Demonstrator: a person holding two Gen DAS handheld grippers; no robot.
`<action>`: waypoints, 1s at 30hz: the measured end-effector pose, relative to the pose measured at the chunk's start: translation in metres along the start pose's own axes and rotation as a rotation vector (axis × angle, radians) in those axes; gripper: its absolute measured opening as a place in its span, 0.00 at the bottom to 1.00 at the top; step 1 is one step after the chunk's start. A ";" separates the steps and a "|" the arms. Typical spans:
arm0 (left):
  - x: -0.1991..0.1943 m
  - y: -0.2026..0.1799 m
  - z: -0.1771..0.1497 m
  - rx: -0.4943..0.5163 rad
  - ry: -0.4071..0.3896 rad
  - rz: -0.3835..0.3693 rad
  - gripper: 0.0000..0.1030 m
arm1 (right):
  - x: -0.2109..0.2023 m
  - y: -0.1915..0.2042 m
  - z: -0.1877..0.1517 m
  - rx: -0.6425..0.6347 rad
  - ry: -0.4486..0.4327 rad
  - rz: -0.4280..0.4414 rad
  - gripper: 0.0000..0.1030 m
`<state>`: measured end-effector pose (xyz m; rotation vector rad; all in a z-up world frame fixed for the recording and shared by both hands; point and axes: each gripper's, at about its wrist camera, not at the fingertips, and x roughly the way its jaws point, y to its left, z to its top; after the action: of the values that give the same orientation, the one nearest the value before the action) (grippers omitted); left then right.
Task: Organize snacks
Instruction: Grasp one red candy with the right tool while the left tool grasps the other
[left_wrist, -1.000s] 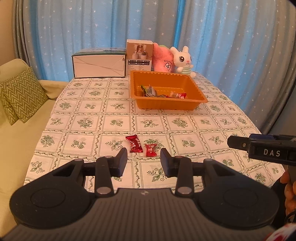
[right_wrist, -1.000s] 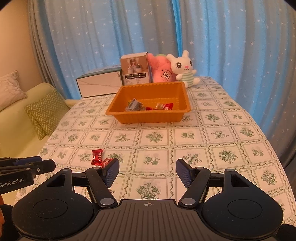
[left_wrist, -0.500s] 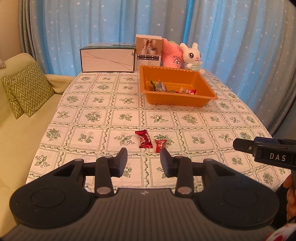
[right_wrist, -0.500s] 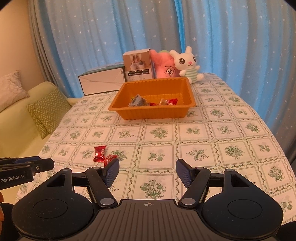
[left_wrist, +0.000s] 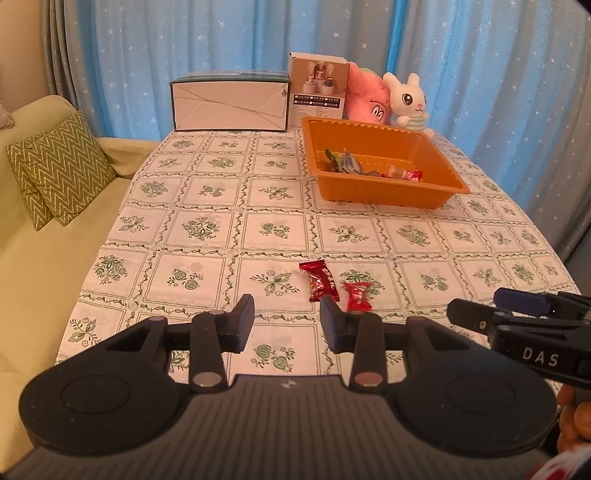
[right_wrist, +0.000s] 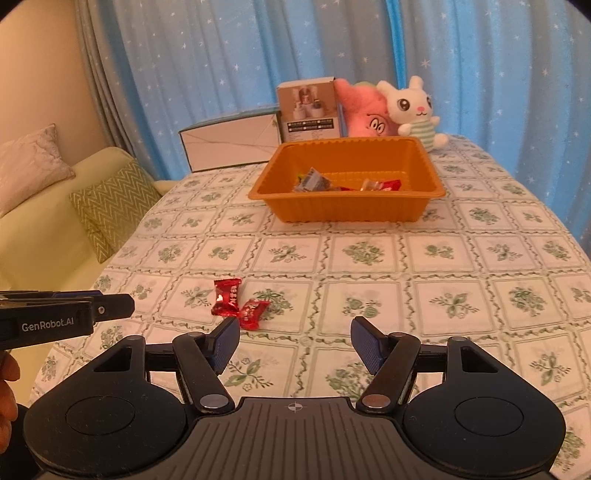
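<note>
Two red wrapped candies are seen lying on the worktop (left_wrist: 207, 236), which is covered with a cloth of green flower squares. The longer red candy (left_wrist: 318, 281) lies just beside the shorter red candy (left_wrist: 357, 295), the shorter one at about 4 o'clock from it in the left wrist view; whether the wrappers touch cannot be told. Both are well apart from the orange tray (left_wrist: 391, 194), which stands at about 1 o'clock from them and already holds several wrapped snacks (left_wrist: 345, 162).

The left claw (left_wrist: 287, 322) is held half open, with nothing between its fingers, and the candies lie just beyond its tips, toward its right finger. The right claw (right_wrist: 294, 339) is opened wider and is also empty; in its own view the candies lie at about 11 o'clock, just past its left finger.

It is judged that the candies are very light and small (almost no weight is expected in the grip). The foil wrapper is probably thin, crinkly and a little slippery, while the body inside is likely firmer. A hold across the thick middle of the body is therefore advised, not on the twisted ends, which may fold and slip out. Because each candy lies flat on soft cloth, the fingers should be brought low on both sides, and care is needed that the cloth is not pinched together with the wrapper, and that the neighbouring candy is not pushed away.
</note>
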<state>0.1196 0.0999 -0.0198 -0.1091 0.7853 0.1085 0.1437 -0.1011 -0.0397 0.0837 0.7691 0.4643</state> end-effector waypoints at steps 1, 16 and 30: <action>0.004 0.001 0.001 0.001 0.003 0.002 0.34 | 0.005 0.002 0.000 -0.001 0.003 0.002 0.65; 0.064 0.022 0.013 -0.032 0.047 -0.011 0.34 | 0.094 0.030 0.001 -0.051 0.074 0.035 0.42; 0.090 0.019 0.015 -0.030 0.080 -0.065 0.34 | 0.120 0.028 0.003 -0.068 0.082 0.011 0.18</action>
<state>0.1910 0.1260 -0.0744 -0.1683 0.8597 0.0543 0.2100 -0.0236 -0.1085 0.0057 0.8325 0.5063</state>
